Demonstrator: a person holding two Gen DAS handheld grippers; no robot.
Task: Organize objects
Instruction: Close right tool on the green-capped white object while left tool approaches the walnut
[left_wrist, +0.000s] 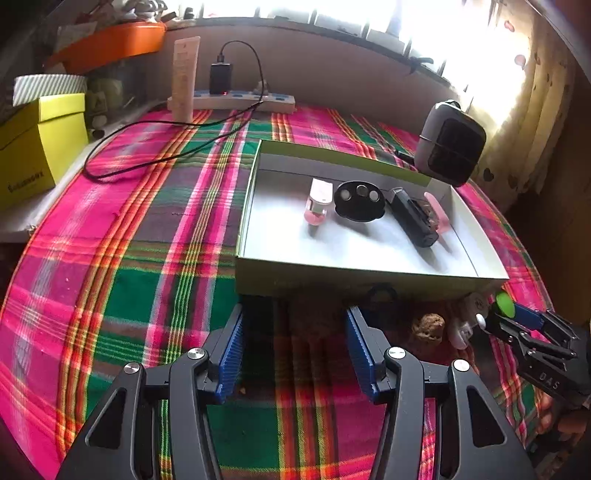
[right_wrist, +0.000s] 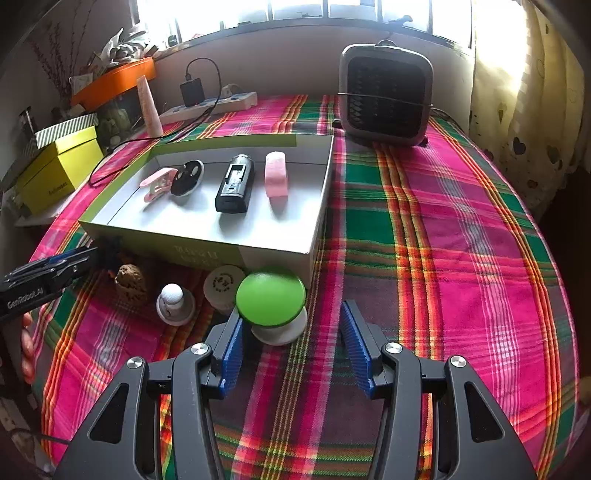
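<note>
**Both grippers held open before a half-filled box**

A shallow green-edged box (right_wrist: 207, 236) is set on a table covered by a plaid cloth (right_wrist: 443, 229). Four things are laid in a row on its white floor: a pink clip (right_wrist: 157, 183), a black round holder (right_wrist: 187, 177), a black rectangular device (right_wrist: 234, 184) and a pink block (right_wrist: 276, 174). None of them is seen touching its neighbour except the clip and the round holder, which lie close together.

In front of the box's near wall, on the cloth, more things are lined up: a brown lumpy piece (right_wrist: 129, 282), a small white knob on a round base (right_wrist: 173, 301), a white round disc (right_wrist: 221, 286) and a green-topped round thing (right_wrist: 271, 295) on a white base.

The right gripper (right_wrist: 291, 350) is held with its jaws spread and nothing is gripped; the green-topped thing is seen just ahead of its left blue pad (right_wrist: 232, 354), apart from the other pad. The left gripper (left_wrist: 295, 354) is likewise kept released over bare cloth, close to the box's near wall.

At the back a grey fan (right_wrist: 386, 96), a power strip (right_wrist: 210, 105) and a yellow box (right_wrist: 59, 166) are seen.
</note>
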